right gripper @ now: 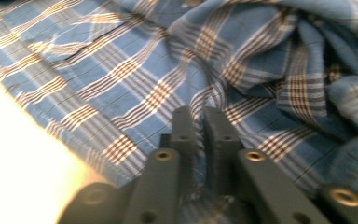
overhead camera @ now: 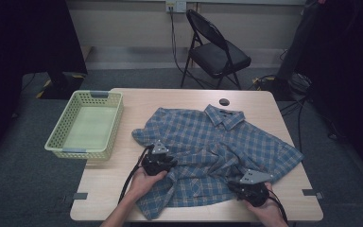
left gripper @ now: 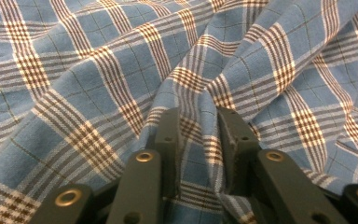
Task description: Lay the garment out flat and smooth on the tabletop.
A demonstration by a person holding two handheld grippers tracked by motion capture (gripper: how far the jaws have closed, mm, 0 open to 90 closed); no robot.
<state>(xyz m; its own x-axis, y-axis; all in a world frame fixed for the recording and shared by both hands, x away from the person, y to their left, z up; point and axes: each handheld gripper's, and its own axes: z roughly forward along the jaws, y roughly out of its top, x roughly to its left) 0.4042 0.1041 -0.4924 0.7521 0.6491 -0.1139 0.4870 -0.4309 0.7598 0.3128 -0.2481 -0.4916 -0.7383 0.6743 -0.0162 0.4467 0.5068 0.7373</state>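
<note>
A blue plaid shirt (overhead camera: 217,142) lies spread and rumpled on the wooden table (overhead camera: 108,179), collar toward the far side. My left gripper (overhead camera: 158,163) rests on the shirt's left front part. In the left gripper view a raised fold of the shirt (left gripper: 98,70) runs between the two jaws of the left gripper (left gripper: 198,128), which pinch it. My right gripper (overhead camera: 250,187) sits at the shirt's near right hem. In the right gripper view the right gripper (right gripper: 200,123) has its jaws almost together, with a thin ridge of the shirt (right gripper: 121,70) caught between them.
A pale green plastic basket (overhead camera: 59,137) stands empty at the table's left edge, overhanging it. A round black cable hole (overhead camera: 224,101) sits near the far edge behind the collar. A black folding chair (overhead camera: 217,52) stands beyond the table.
</note>
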